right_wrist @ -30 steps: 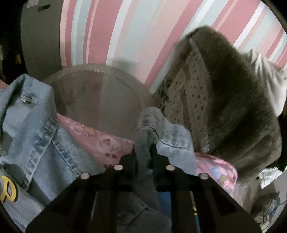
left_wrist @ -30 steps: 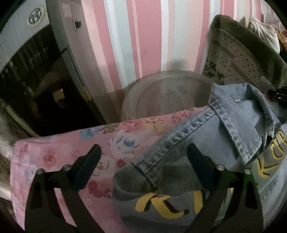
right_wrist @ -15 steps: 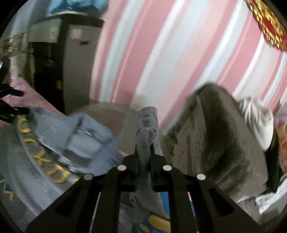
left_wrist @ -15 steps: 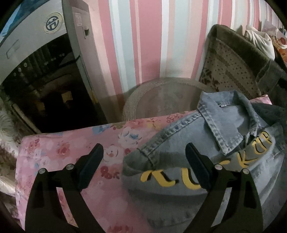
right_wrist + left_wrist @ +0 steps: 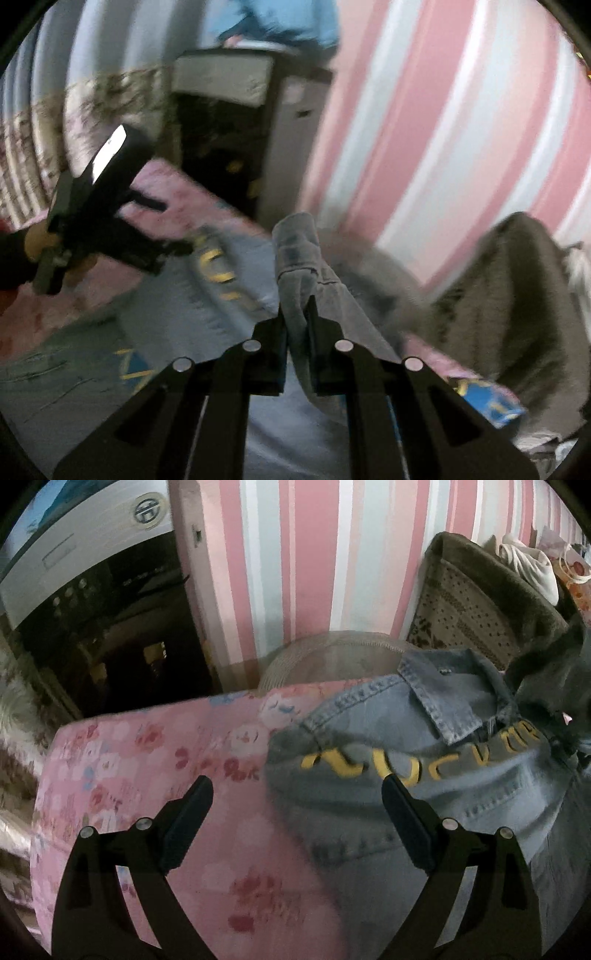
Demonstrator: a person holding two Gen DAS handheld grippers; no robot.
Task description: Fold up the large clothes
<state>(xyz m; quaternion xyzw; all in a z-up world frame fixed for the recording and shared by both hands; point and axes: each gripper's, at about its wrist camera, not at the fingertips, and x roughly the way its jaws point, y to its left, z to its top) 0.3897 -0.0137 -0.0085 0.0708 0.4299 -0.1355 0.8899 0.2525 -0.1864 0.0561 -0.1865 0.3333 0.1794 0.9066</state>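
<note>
So, biggest stuff first:

Striped wall (image 5: 314, 572): pink, white and pale blue vertical stripes, fills the back of both views.

Dark cabinet (image 5: 110, 635): sits at the left against the wall, white panel with a round logo on top, inside too dark to read.

Pink floral sheet (image 5: 147, 775): covers the surface everything lies on, can't tell if it's a bed or something else under it. Its far edge is just in front of the wall.

Denim jacket (image 5: 424, 794): lying spread on the right part of the pink sheet, collar toward the wall, yellow lettering across it. Letters are too blurred to read properly. In the right wrist view 1 part of it is lifted up off the rest.

Brown blanket (image 5: 498, 602): fuzzy, with a dotted patterned side, propped up at the right against the wall, just behind the jacket.

Round woven thing (image 5: 332, 653): pale, between the sheet's far edge and the wall, partly hidden by the jacket collar.

Left hand-held gripper (image 5: 295, 797): jaws spread wide, nothing between them, hovering over the sheet and the jacket's left edge. Also shows up at the left of the right wrist view (image 5: 173, 229), pretty blurry.

Right hand-held gripper (image 5: 297, 314): fingers pressed together, pinching a bunched fold of the denim jacket (image 5: 295, 251), which sticks up above the tips.
</note>
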